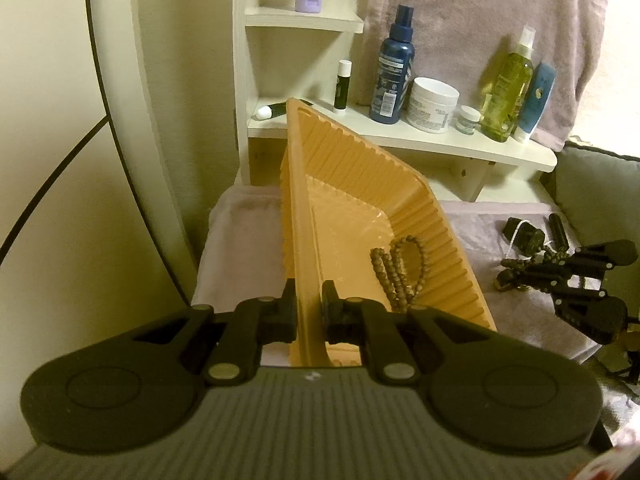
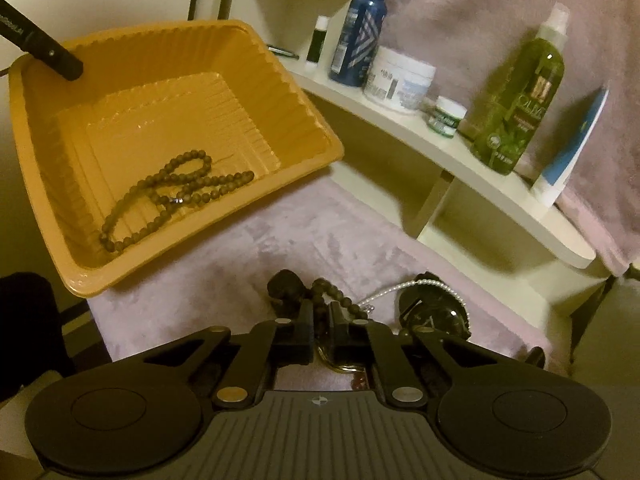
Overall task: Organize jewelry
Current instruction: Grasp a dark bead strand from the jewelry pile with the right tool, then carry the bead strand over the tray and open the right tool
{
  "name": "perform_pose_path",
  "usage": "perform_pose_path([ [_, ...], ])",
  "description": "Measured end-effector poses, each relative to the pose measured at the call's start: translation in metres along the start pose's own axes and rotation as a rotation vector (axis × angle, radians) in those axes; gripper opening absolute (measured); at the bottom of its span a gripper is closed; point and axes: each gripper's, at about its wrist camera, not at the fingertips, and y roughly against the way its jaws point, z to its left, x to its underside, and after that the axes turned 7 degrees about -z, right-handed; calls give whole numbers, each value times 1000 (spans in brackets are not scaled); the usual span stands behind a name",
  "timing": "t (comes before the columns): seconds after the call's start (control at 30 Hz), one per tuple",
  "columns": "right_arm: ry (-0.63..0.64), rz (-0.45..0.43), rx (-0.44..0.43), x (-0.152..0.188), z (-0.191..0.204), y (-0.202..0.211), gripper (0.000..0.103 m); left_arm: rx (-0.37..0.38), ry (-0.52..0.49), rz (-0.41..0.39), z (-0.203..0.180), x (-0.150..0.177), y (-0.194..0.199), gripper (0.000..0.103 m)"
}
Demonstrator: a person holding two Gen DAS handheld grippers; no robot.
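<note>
My left gripper (image 1: 309,300) is shut on the rim of an orange ribbed plastic tray (image 1: 360,184) and holds it tilted up off the cloth. A brown bead necklace (image 1: 396,268) lies inside the tray; it also shows in the right wrist view (image 2: 172,196), as does the tray (image 2: 36,168). My right gripper (image 2: 321,316) is down on a pile of jewelry on the pink cloth, its jaws nearly closed around a dark bead strand (image 2: 336,298). A white pearl chain (image 2: 400,290) and a dark round piece (image 2: 436,312) lie beside it. The right gripper shows in the left wrist view (image 1: 560,276).
A white shelf (image 2: 460,148) behind holds a blue bottle (image 2: 358,36), a white jar (image 2: 400,80), a small jar (image 2: 446,116), a green spray bottle (image 2: 520,104) and a blue-white tube (image 2: 572,148). Pink cloth (image 2: 280,248) covers the surface. A pink towel (image 1: 480,20) hangs behind.
</note>
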Motion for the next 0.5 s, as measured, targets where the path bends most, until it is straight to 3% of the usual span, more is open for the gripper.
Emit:
perform_pose_path([
  [0.27,-63,-100,53,-18,-9,27,6,0,1,-1,0,0,0,10],
  [0.5,-97,-203,34,-51,-11,47,6,0,1,-2,0,0,0,10],
])
